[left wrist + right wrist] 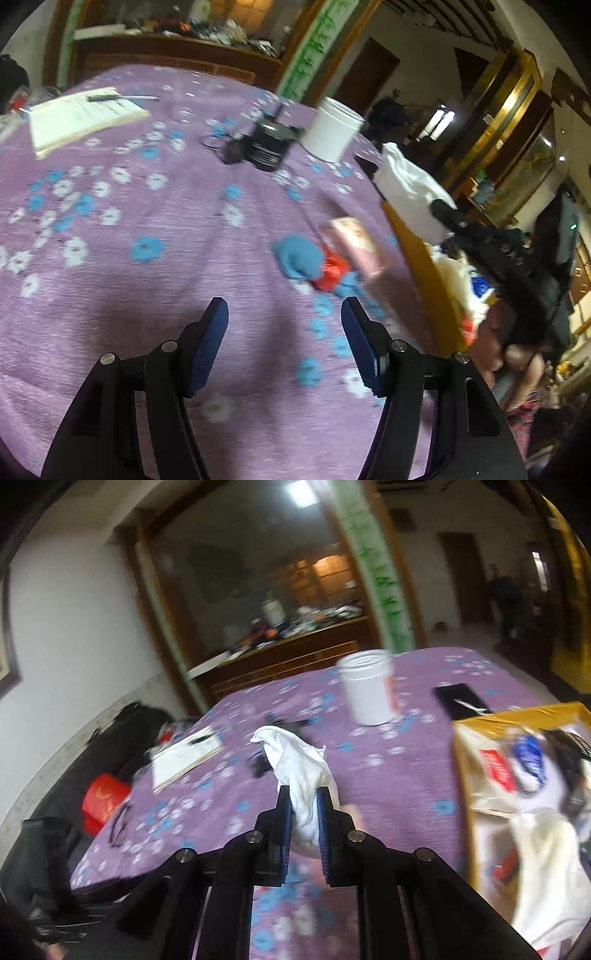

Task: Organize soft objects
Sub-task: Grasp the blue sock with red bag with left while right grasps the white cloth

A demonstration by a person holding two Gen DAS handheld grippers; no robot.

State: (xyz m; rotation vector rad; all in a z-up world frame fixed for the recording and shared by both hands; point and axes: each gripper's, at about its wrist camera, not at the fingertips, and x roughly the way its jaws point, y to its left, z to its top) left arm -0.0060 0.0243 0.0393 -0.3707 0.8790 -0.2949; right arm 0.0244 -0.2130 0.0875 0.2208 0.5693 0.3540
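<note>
My right gripper [303,794] is shut on a white cloth [299,768] and holds it above the purple flowered tablecloth [388,786]. The same cloth shows in the left wrist view [410,184], raised over the yellow cardboard box [424,266]. The box [476,723] stands at the right and holds soft items, among them a cream cloth [546,867]. My left gripper [284,306] is open and empty above the table. Ahead of it lie a blue cloth [299,258], a red item [332,271] and a pink packet [360,243].
A white jar [332,129] and a black round device [271,146] with a cable stand at the far side. An open notebook [81,114] with a pen lies at the far left. A black phone [460,699] lies near the box.
</note>
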